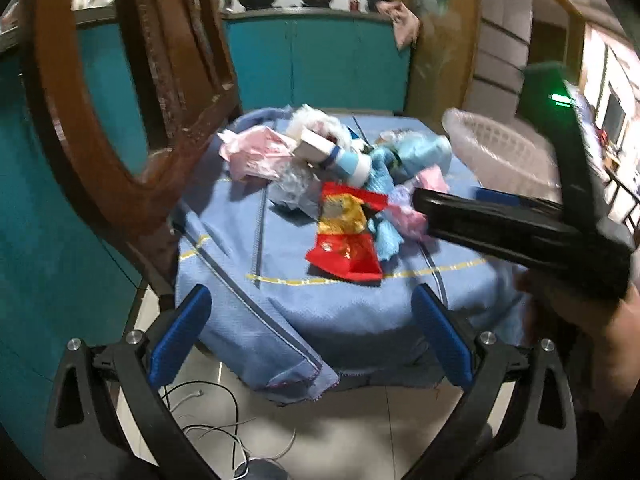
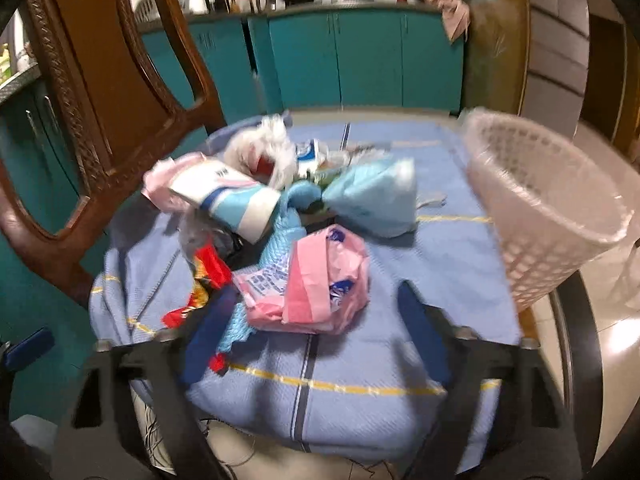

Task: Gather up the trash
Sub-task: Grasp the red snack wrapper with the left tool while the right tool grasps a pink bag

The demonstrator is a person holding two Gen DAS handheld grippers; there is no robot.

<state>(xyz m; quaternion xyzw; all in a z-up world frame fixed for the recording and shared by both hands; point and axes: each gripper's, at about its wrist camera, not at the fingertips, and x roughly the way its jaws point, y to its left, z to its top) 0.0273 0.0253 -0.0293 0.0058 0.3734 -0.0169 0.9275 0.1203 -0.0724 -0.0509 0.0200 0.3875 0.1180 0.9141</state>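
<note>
**Both grippers open over the heap of trash**

The jaws of the right gripper (image 2: 316, 332) stand partly open with nothing pressed between them; its blue fingers (image 2: 424, 336) are blurred and sit low over the front of the blue cloth (image 2: 360, 412). A crumpled pink bag (image 2: 320, 284) lies between and just beyond the fingers, not gripped. The jaws of the left gripper (image 1: 312, 344) are spread wide and empty, its blue pads (image 1: 180, 340) hanging at the near edge of the cloth-covered round table (image 2: 576, 340).

Beyond the pink bag the trash is piled in the middle of the cloth: a red and yellow wrapper (image 1: 344, 236) to the near left, a white and blue tube (image 2: 244, 204) lying on its side, a light blue packet (image 2: 376, 196) and white crumpled plastic (image 2: 272, 140) at the back. A white mesh basket (image 2: 536, 216) stands tilted at the right edge of the table, apart from the heap.

A wooden chair back (image 2: 100, 120) rises at the left, with teal cabinets (image 2: 360, 60) behind.
</note>
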